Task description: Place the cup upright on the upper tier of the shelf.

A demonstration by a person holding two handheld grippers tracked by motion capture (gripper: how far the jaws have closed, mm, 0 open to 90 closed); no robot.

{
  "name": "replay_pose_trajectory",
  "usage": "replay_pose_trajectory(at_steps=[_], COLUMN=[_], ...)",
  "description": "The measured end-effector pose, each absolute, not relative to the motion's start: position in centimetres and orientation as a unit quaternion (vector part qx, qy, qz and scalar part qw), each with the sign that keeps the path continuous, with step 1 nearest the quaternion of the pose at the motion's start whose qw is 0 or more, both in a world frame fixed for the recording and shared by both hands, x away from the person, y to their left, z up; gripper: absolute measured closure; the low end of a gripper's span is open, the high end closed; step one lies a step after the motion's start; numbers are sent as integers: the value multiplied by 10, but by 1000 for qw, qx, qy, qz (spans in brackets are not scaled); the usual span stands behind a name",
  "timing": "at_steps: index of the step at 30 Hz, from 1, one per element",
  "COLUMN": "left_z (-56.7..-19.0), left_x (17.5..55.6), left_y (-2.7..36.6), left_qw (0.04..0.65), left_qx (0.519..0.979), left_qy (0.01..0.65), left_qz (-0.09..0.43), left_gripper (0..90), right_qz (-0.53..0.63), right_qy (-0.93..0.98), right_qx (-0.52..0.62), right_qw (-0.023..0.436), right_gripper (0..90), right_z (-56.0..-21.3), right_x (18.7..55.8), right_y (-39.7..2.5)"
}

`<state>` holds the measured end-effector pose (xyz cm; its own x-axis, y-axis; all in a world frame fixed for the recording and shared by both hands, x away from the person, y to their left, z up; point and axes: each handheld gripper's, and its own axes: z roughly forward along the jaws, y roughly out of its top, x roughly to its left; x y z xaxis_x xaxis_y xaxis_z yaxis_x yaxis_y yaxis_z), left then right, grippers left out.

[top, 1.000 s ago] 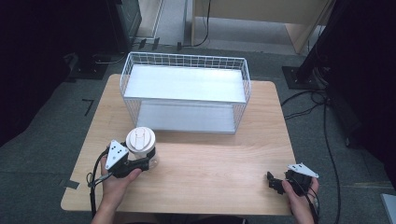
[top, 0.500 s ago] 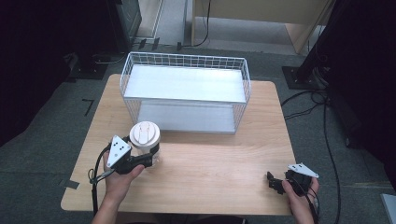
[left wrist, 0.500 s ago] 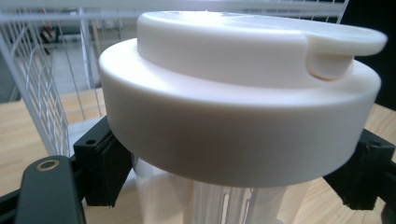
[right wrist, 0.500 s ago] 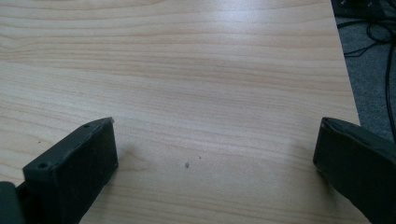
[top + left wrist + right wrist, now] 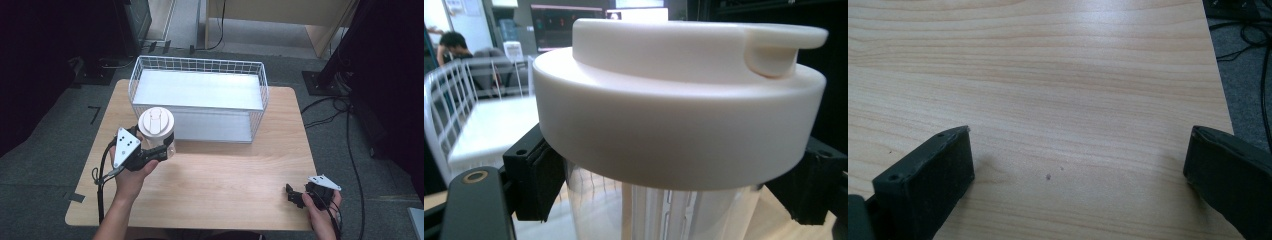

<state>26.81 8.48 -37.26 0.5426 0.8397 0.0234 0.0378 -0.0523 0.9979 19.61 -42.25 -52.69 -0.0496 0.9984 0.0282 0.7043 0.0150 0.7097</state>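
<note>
Holding the clear jar (image 5: 159, 131) under its white lid (image 5: 155, 121), my left gripper (image 5: 159, 148) is clamped near the wire basket (image 5: 260, 95); my right gripper (image 5: 295, 196) rests wide open, empty, at the table (image 5: 225, 175)'s near right.

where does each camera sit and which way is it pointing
High view: above the person's side, looking forward and down on the table and wire basket; both forearms enter from below, left claw on the jar, right claw low.
Left gripper view: rides the left claw, facing the jar's white lid; black jaws flank its clear body.
Right gripper view: rides the right claw, facing bare tabletop.
Shared: jar and basket appear in the high and left gripper views.
</note>
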Motion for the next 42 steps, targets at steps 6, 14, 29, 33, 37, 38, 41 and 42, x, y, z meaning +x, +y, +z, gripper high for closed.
replay_pose_trajectory(at_steps=[6, 14, 29, 33, 37, 38, 41, 42], left_z=[-344, -303, -278, -279, -282, -283, -286, -288], left_x=[279, 292, 341, 362, 372, 375, 385, 388], left_y=[76, 68, 54, 49, 47, 46, 42, 41], left_qw=[613, 638, 632, 623, 618, 618, 612, 610], left_qx=[624, 603, 591, 593, 593, 593, 593, 594], left_qy=[333, 311, 316, 323, 331, 334, 342, 344], left_qz=[352, 365, 389, 394, 395, 395, 395, 396], left_gripper=[152, 152, 153, 153, 153, 153, 153, 153], right_qz=[289, 289, 290, 290, 290, 290, 290, 290], right_qy=[666, 668, 669, 670, 670, 670, 670, 670], right_qx=[638, 636, 635, 634, 635, 634, 634, 634], right_qw=[256, 256, 255, 255, 254, 255, 255, 254], right_gripper=[0, 0, 0, 0, 0, 0, 0, 0], right_z=[-527, -527, -527, -527, -527, -527, -527, -527], right_x=[196, 196, 196, 196, 196, 196, 196, 196], right_y=[-423, -423, -422, -422, -422, -423, -423, -423])
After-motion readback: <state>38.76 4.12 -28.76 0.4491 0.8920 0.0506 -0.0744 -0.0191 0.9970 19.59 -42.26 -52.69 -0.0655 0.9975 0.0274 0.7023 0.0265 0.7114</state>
